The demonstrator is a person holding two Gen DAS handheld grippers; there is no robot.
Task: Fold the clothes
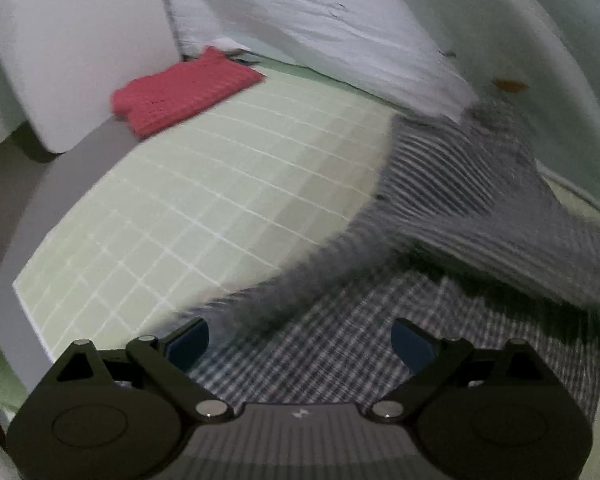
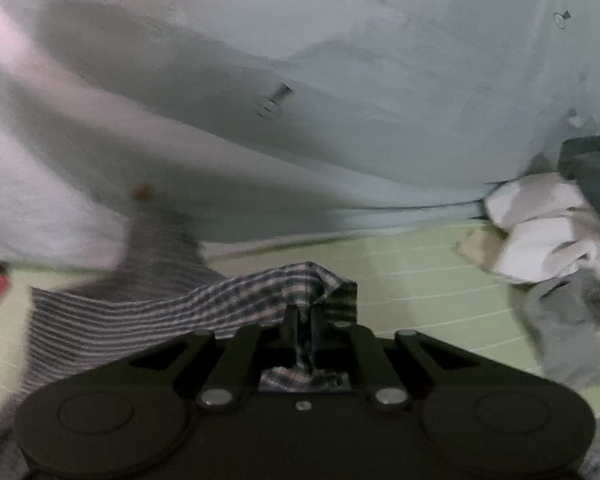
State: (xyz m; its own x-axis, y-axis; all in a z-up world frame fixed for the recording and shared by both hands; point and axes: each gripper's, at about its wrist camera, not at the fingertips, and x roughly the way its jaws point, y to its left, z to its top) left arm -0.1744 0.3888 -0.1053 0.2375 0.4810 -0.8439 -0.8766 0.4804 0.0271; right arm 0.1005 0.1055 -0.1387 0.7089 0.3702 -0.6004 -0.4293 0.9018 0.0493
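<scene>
Right hand-held gripper (image 2: 305, 320) pinches a bunched edge of the checked shirt (image 2: 260, 292), lifting it off the green mat (image 1: 188, 200) to carry a fold, while the left hand-held gripper (image 1: 300, 344) hovers wide apart, empty.

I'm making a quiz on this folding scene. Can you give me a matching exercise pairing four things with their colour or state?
Things:
1. left gripper
2. right gripper
3. folded garment
4. mat

States:
A. pale green with white grid lines
B. red, lying at the mat's far corner
C. open, over the checked shirt
D. shut on checked cloth

Pairs: 1-C, 2-D, 3-B, 4-A
</scene>
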